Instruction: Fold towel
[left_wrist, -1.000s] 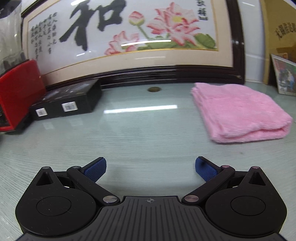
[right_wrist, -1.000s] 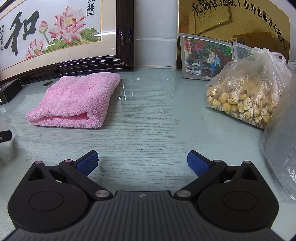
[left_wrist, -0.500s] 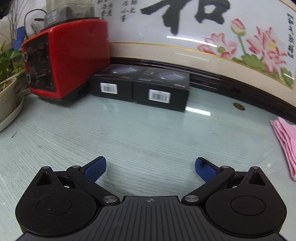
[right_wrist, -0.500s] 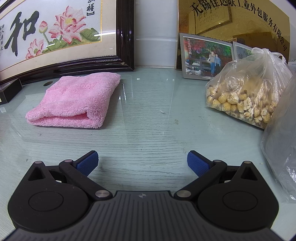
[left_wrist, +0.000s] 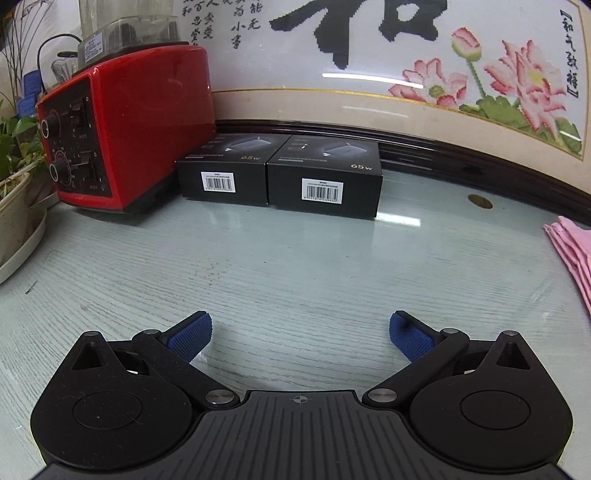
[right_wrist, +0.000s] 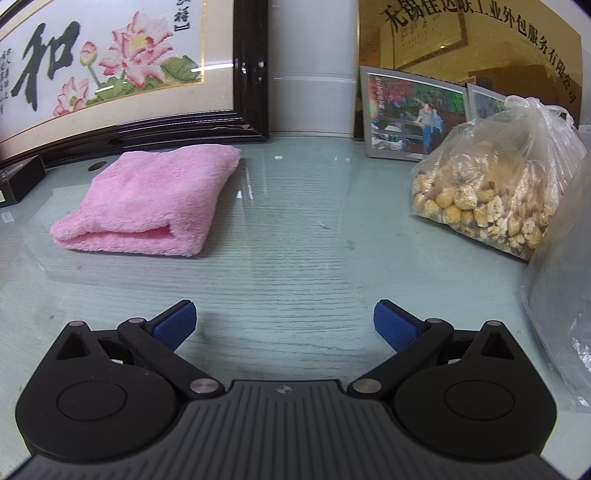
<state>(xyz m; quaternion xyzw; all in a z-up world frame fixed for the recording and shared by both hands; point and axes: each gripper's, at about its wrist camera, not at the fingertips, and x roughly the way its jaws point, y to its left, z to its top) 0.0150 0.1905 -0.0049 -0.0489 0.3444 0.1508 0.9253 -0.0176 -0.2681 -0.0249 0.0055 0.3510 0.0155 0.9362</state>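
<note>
A pink fluffy towel (right_wrist: 155, 199) lies folded into a thick rectangle on the glass-topped table, at the left middle of the right wrist view. Only its layered edge (left_wrist: 574, 254) shows at the far right of the left wrist view. My right gripper (right_wrist: 284, 326) is open, low over the table, well short of the towel and to its right. My left gripper (left_wrist: 299, 336) is open too, with nothing between its blue pads, and points away from the towel toward two black boxes.
Two black boxes (left_wrist: 280, 173) and a red blender base (left_wrist: 122, 136) stand at the back left, with a potted plant (left_wrist: 14, 184) beside them. A framed lotus embroidery (right_wrist: 110, 70) leans behind. A plastic bag of dried food (right_wrist: 491, 184) and framed photos (right_wrist: 413, 114) sit right.
My left gripper has swung to the left: the towel slid from centre-right to the frame's right edge, and the blender and boxes came into view. The right gripper has stayed still.
</note>
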